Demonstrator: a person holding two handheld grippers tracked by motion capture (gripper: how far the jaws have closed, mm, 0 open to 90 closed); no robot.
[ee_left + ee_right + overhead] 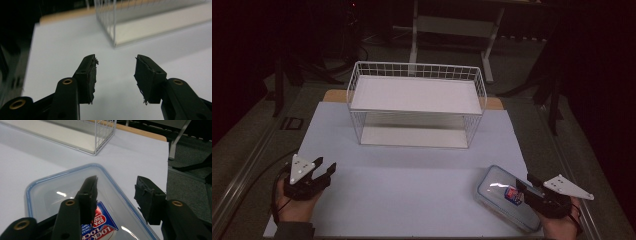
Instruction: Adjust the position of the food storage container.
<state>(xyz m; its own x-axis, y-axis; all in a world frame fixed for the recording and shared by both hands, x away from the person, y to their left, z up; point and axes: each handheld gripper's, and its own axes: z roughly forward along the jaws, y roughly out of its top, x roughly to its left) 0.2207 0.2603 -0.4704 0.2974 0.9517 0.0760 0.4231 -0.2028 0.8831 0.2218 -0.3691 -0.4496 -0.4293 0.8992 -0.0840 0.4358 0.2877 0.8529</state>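
Straddling edge: right gripper [116,195], jaws spread over lidded container [62,192] rim, likely preparing a grasp.
Idle side: left gripper [116,75], jaws spread, empty.
Destination, probably: wire shelf [417,70].

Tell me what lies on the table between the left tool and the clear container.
Nothing: in the high view, only bare white tabletop separates the left tool from the clear container under the right tool.

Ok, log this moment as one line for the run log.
left claw: open, over mat | right claw: open, above clear container | wire rack: empty
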